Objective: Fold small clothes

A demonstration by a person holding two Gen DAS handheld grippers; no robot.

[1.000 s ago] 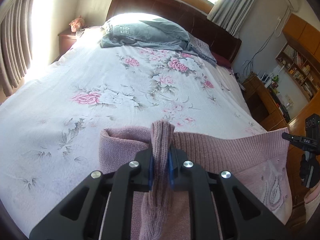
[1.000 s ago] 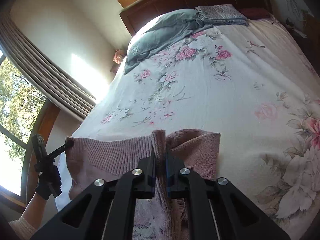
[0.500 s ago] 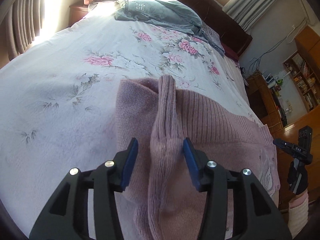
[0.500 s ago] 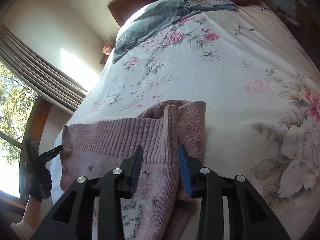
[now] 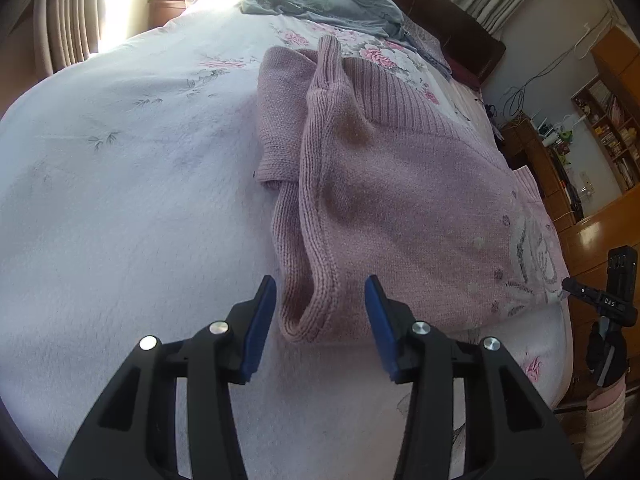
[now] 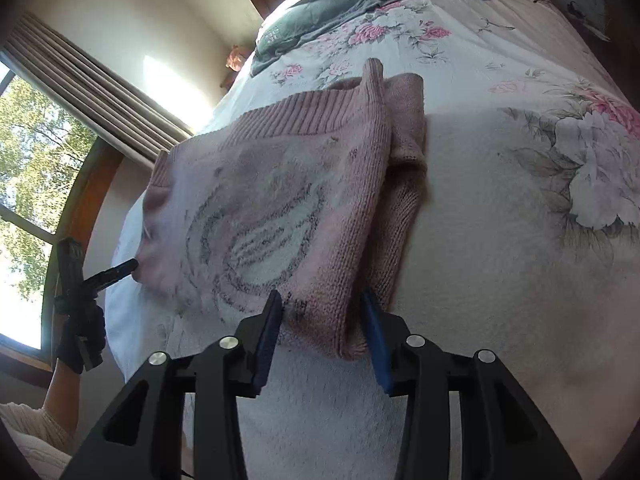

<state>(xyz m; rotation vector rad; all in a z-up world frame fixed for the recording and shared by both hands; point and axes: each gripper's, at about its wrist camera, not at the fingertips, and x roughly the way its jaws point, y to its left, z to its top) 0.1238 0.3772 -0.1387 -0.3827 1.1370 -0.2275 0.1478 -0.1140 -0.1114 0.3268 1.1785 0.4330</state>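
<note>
A small pink knitted sweater (image 5: 400,184) lies flat on the floral bedspread (image 5: 132,184), its sleeve folded in along the left side. My left gripper (image 5: 320,320) is open, blue pads on either side of the sweater's near left corner, holding nothing. In the right wrist view the same sweater (image 6: 280,200) shows a grey and white knitted picture, with a folded sleeve on its right. My right gripper (image 6: 322,328) is open at the near right corner. Each view shows the other gripper at the sweater's far corner: the right one (image 5: 592,300) and the left one (image 6: 108,276).
Grey folded bedding (image 5: 320,4) lies by the dark headboard (image 5: 460,36). Curtains (image 6: 92,88) and a window stand on one side, wooden shelves (image 5: 608,128) and a cabinet on the other. A gloved hand (image 6: 80,336) holds the left gripper.
Both grippers let go of the sweater's ribbed edge, opened, and drew back toward the near corners. The sweater now lies flat on the bed.
</note>
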